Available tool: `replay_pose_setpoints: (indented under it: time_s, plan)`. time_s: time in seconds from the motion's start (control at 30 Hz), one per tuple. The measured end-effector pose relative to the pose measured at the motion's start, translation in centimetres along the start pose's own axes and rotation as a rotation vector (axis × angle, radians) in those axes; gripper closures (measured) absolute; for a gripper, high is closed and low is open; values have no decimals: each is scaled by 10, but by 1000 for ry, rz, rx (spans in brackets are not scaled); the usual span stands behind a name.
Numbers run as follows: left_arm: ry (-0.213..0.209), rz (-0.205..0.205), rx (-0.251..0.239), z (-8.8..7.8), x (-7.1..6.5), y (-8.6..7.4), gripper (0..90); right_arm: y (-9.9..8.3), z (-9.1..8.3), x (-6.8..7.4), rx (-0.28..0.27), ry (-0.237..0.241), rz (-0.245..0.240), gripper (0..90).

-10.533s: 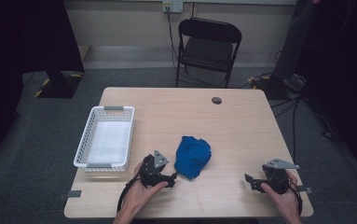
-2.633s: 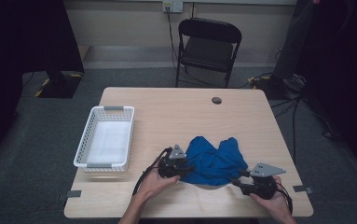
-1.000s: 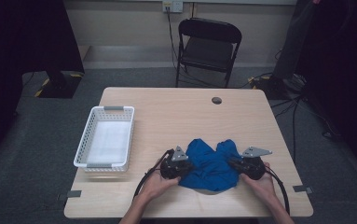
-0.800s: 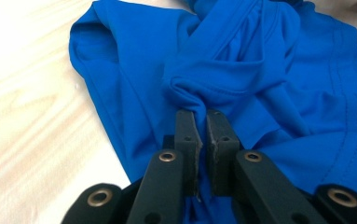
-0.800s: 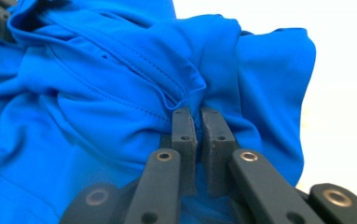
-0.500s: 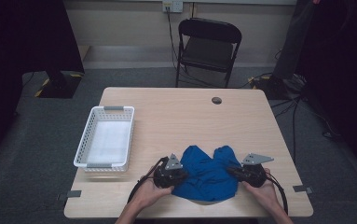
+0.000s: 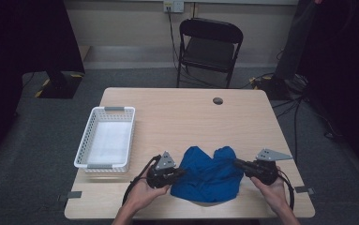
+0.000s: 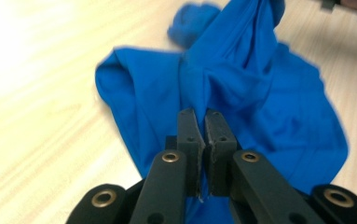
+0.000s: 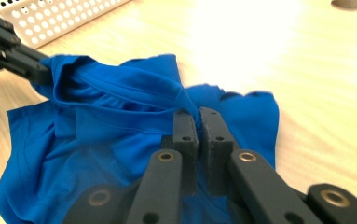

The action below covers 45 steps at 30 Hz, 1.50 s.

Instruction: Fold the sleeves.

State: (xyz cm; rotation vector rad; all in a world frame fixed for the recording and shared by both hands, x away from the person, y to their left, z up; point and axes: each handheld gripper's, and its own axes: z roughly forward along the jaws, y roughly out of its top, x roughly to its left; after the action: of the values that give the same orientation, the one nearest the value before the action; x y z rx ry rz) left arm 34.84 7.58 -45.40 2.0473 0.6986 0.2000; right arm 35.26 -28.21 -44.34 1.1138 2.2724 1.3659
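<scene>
A blue cloth lies crumpled on the near part of the wooden table, with its upper edge drawn up between the two grippers. My left gripper is at the cloth's left edge, its jaws shut on a fold of the cloth; the left gripper view shows this grip. On the cloth's right side my right gripper has its jaws shut on another fold, as the right gripper view shows. The left gripper also appears at the top left of that view.
A white perforated basket stands empty on the table's left side, and its wall shows again in the right gripper view. A small dark round cap sits at the far middle of the table. A black folding chair stands beyond the far edge.
Both grippers have risen a little and drawn apart, the left one to the left and the right one to the right. The cloth held between them is stretched wider and nearer the front edge.
</scene>
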Motion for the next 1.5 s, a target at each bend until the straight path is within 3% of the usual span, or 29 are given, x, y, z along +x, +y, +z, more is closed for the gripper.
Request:
replay_pose_setpoints:
  time_s: [0.3,0.83,1.1,1.5]
  plan:
    - [12,-6,-95,-21,6,14,874,11,-10,-4,-41,5,20,861]
    - [43,37,-189,-46,12,53,875,54,-27,2,-101,3,-26,862]
    - [48,53,-220,-54,12,70,875,67,-32,-3,-124,5,-22,861]
    - [59,42,-265,-62,27,90,875,91,-36,-4,-136,12,-38,862]
